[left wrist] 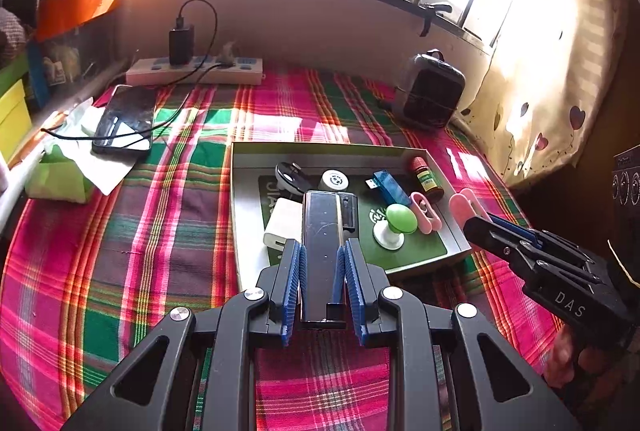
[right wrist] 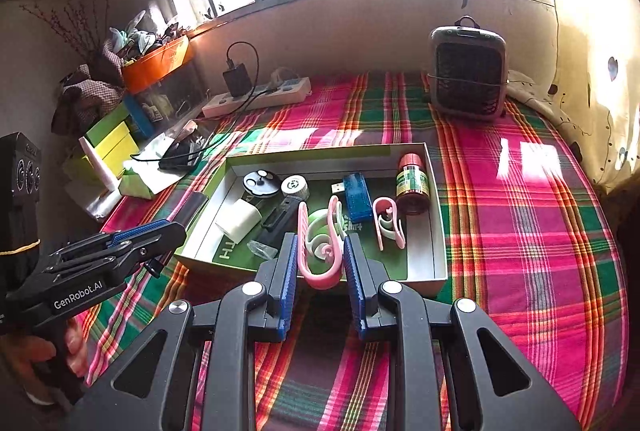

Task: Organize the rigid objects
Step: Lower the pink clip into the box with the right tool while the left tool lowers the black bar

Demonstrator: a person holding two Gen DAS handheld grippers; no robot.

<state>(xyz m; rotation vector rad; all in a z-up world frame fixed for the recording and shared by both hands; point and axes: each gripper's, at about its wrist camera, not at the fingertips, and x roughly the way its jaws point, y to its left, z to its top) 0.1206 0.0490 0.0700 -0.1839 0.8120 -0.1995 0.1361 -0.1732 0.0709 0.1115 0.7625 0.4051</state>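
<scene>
The black rectangular bar (left wrist: 321, 231) sits clamped between the blue pads of the left gripper (left wrist: 321, 255); jaws nearly closed, pads pressing both long sides. Long axis runs straight along the fingers, far end pointing toward the window, near end back between the finger bases. It is held above the near-left part of the tray (left wrist: 240, 199). The pink clip (right wrist: 320, 251) sits in the right gripper (right wrist: 320, 259); jaws narrow, pads against both outer arms of the clip. Closed loop end points back toward the camera, open ends point fwd over the tray's (right wrist: 438, 231) near edge; long axis approx. in line w/ the fingers. Tray contents: white charger cube (left wrist: 282, 223), green-capped knob (left wrist: 400, 217), blue USB stick (left wrist: 386, 185), small red-capped bottle (left wrist: 426, 177), second pink clip (right wrist: 387, 221), round white cap (left wrist: 334, 181), black disc (left wrist: 289, 177). Tray rests on a plaid cloth (left wrist: 120, 251). Farther out: phone (left wrist: 126, 119) at left, power strip (left wrist: 196, 71) by the wall, small fan unit (right wrist: 466, 75) at back right.
</scene>
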